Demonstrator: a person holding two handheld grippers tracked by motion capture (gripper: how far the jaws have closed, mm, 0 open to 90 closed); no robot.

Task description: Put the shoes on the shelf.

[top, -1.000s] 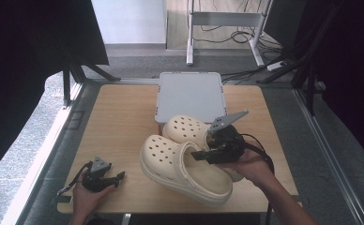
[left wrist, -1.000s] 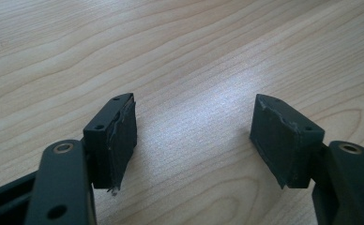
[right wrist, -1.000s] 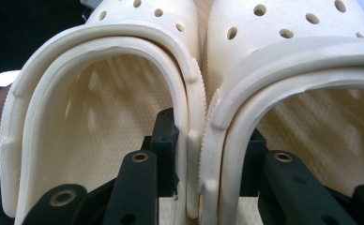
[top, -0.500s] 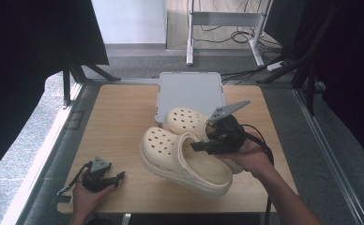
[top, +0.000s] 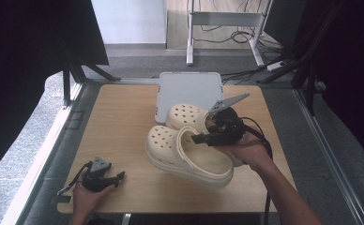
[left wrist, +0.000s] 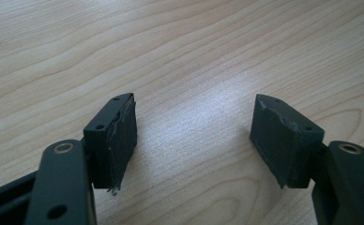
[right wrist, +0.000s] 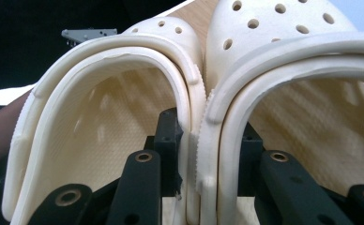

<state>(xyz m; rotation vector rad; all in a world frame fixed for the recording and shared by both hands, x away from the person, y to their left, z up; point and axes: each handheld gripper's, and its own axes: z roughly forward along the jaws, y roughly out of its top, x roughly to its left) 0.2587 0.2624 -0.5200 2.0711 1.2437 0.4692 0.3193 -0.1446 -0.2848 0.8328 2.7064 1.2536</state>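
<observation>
Two cream perforated clogs lie side by side at mid-table, the near clog (top: 170, 143) and the far clog (top: 185, 115), its toe against the white board. My right gripper (top: 208, 136) reaches in from the heel end, one jaw inside each clog. In the right gripper view the gripper (right wrist: 208, 136) pinches the left clog's wall (right wrist: 189, 93) and the right clog's wall (right wrist: 217, 103) together. Its jaws have just been closing on those two walls. My left gripper (top: 117, 178) rests at the table's front left corner; its jaws (left wrist: 194, 136) stand open over bare wood.
A white rectangular board (top: 189, 86) lies at the back middle of the wooden table (top: 114, 126). Metal rails run along the table's left and right sides. A black cable trails from the right gripper over the person's forearm.
The right gripper has moved a little up and toward the back, carrying both clogs with it, and the clogs now sit tighter together. The left gripper has not moved.
</observation>
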